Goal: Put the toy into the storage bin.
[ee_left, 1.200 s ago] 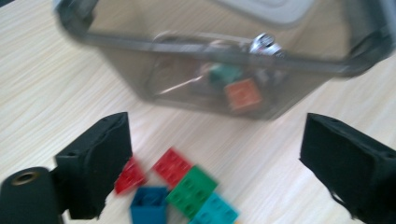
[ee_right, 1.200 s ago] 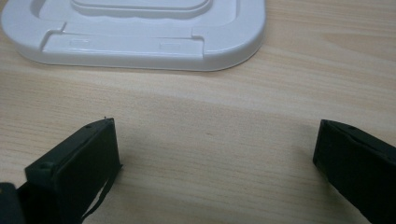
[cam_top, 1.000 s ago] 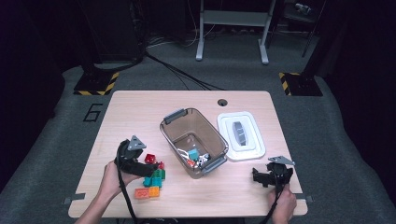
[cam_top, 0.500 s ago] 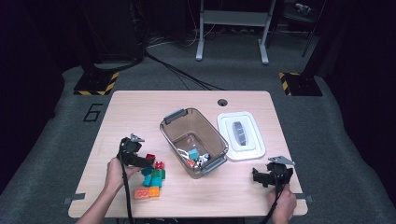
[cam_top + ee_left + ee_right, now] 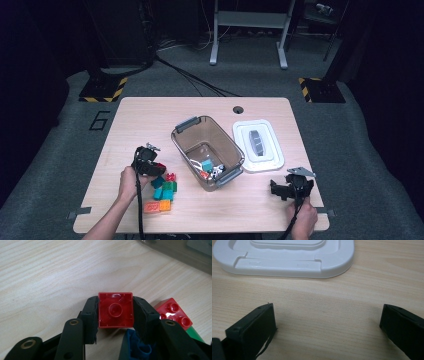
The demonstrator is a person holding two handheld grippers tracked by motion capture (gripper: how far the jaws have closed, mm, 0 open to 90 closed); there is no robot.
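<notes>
My left gripper point(image 5: 115, 301) has just been closing and now stands shut on a red brick point(image 5: 115, 313), whose hollow underside faces the camera. In the high view the left gripper point(image 5: 156, 168) sits low at the table's front left, at the edge of a pile of bricks point(image 5: 164, 189). A second red brick point(image 5: 172, 312), a green one point(image 5: 195, 333) and a blue one point(image 5: 136, 346) lie close by. My right gripper point(image 5: 276, 190) rests near the front right edge. Its jaws point(image 5: 328, 307) stand open over bare wood.
A clear brown bin point(image 5: 190, 126) stands mid-table with a few small bricks point(image 5: 209, 169) in it. Its white lid point(image 5: 257, 145) lies flat to the right, just ahead of the right gripper point(image 5: 287, 262). Orange bricks point(image 5: 157, 206) lie near the front edge.
The left gripper came down and toward the brick pile, and its jaws closed on the red brick. The right gripper stayed put.
</notes>
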